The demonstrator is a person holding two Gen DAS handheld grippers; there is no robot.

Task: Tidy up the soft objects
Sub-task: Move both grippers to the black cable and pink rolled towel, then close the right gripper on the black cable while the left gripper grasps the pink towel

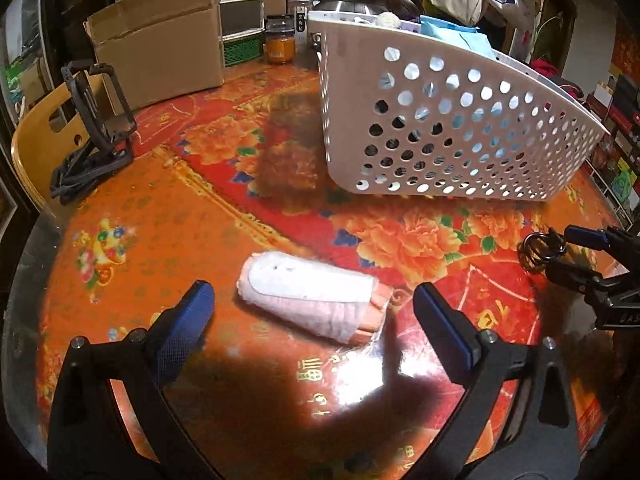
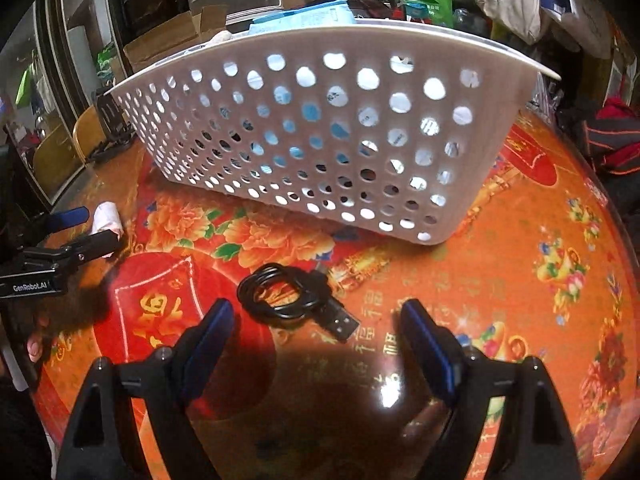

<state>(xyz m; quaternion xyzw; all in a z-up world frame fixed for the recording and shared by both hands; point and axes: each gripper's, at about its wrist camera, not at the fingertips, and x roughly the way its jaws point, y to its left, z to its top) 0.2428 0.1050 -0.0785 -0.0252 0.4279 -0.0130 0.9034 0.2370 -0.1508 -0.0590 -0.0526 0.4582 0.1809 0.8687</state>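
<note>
My left wrist view is showing me a rolled pink and white cloth (image 1: 310,298) lying on the table (image 1: 168,208) toward its near edge, directly ahead of the left gripper (image 1: 312,304); the right view is catching only its end at the far left. The right view is giving me a coiled black USB cable (image 2: 290,294) ahead of the right gripper (image 2: 316,320). A white perforated basket (image 1: 452,120) is standing behind both, toward the middle of the table, with blue packets inside. A cardboard box (image 1: 160,44) and a black phone stand (image 1: 94,132) are sitting by the far left edge. I am keeping both grippers tilted downward, fingers spread wide, gripping nothing.
</note>
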